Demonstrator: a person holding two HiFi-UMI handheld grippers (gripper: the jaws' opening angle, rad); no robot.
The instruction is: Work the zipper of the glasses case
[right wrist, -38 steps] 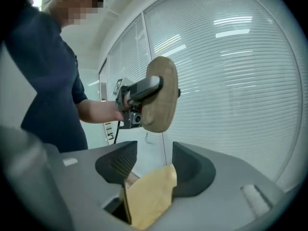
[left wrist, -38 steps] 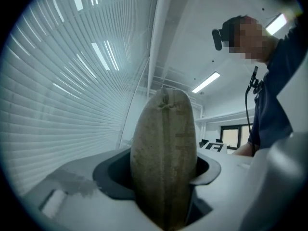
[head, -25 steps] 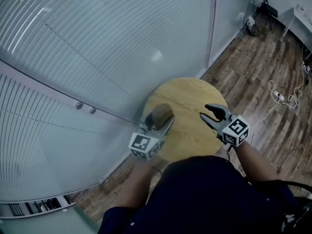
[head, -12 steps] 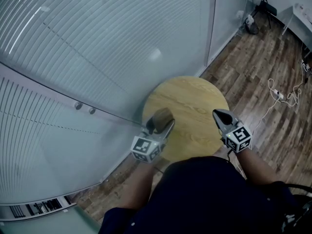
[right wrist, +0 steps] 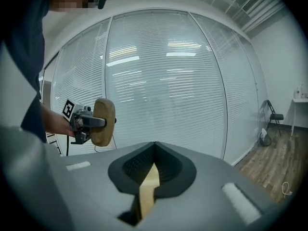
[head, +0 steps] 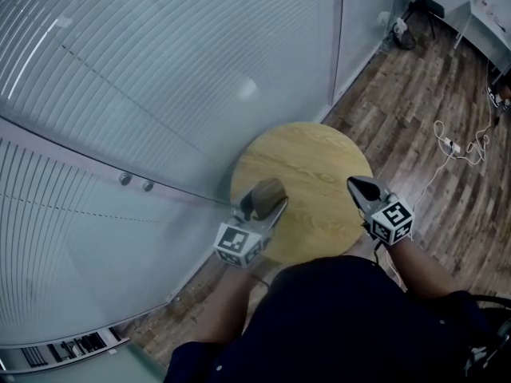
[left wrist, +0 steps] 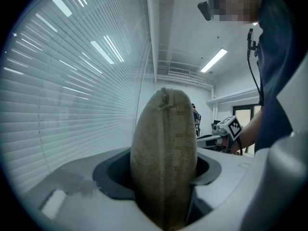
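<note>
Frosted glass walls with blinds curve round a small round wooden table (head: pixel 307 154). The glasses case (left wrist: pixel 163 158) does not lie on it. The left gripper (head: pixel 265 200) holds the case above the table's 8 o'clock edge, its jaws clamped on the two broad faces. The right gripper (head: pixel 355 185) hovers near the 4 o'clock edge, well apart from the case. Its jaws are pressed together with nothing between them.

The step in hand appears to be fetching the slider. To do it well, the right claw should open only a little and come across to the case's upper end. It should pinch the tab alone and draw it along the seam, following the curve, while the left claw holds the case steady.

The case stands on end. In the left gripper view its long axis runs from 12 to 6 o'clock, and the zipper seam (left wrist: pixel 169 143) on the narrow edge faces back toward the person. A small knot (left wrist: pixel 166 100) at 12 o'clock is probably the pull, though the view is too soft to be sure.
</note>
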